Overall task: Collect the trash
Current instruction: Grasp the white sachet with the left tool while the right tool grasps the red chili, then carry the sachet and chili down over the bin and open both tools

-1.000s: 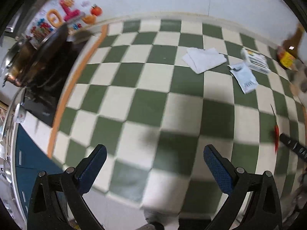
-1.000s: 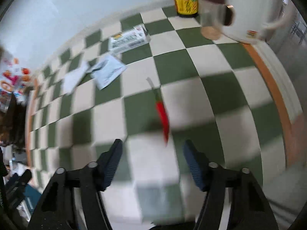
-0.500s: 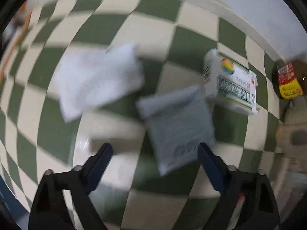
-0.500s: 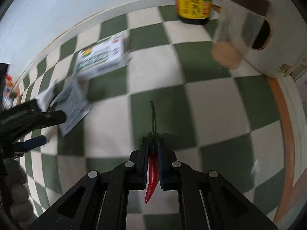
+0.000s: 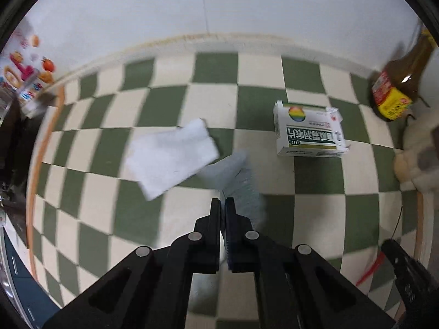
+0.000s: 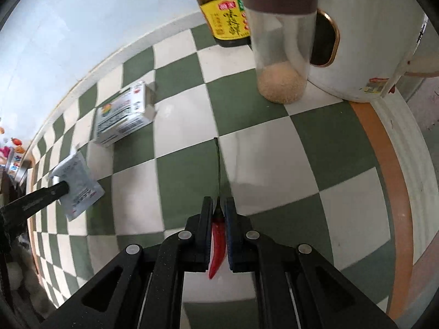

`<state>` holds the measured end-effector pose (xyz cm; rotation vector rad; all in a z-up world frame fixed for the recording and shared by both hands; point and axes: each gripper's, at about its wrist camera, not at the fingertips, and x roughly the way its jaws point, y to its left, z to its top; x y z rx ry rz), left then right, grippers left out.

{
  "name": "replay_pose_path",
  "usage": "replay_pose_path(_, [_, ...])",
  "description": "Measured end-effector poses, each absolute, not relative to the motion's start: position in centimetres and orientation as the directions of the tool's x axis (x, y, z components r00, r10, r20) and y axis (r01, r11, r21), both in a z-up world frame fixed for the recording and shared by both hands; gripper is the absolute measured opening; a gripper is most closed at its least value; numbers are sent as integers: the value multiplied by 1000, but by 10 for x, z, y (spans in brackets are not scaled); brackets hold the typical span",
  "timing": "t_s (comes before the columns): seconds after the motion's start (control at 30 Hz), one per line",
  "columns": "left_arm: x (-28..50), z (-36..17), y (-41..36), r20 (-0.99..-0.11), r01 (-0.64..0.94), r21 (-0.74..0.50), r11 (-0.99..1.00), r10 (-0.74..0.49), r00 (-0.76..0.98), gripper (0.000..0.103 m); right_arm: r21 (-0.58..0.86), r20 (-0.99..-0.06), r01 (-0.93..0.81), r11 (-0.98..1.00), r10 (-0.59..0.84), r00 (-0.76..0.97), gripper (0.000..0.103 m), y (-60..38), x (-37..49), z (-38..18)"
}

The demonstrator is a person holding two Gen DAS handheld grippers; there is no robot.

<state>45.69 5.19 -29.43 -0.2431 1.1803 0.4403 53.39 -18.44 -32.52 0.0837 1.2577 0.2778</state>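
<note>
Two close downward wrist views, shared carton point(image 5: 310, 131).

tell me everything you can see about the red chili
The chili is a slim, glossy red pepper with a long thin dark stem pointing away from the camera. The right gripper is shut on it near the stem end, and the pointed tip hangs back between the fingers, above the checkered surface.

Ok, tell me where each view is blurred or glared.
Left wrist view: the grey packet in the left gripper and the white tissue are motion-smeared. Right wrist view: red chili sharp, glare patch on the checkered tabletop.
</note>
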Motion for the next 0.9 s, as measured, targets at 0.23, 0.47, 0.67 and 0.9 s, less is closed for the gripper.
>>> replay_pose_path(0.23, [380, -236, 41, -850, -426, 127, 896, 320, 419, 1, 220, -904, -216, 951, 282, 322, 9, -169, 481, -294])
replay_pose_path(0.47, [297, -218, 48, -798, -384, 133, 914, 328, 506, 1, 201, -861, -263, 944, 298, 411, 8, -154, 392, -240])
replay_pose_path(0.67, [212, -205, 39, -777, -344, 99, 934, 289, 560, 1, 193, -814, -277, 941, 311, 490, 9, -156, 283, -197])
replay_pose_path(0.9, [137, -216, 27, -809, -294, 57, 954, 217, 546, 1, 227, -813, -272, 935, 336, 475, 8, -168, 164, -191])
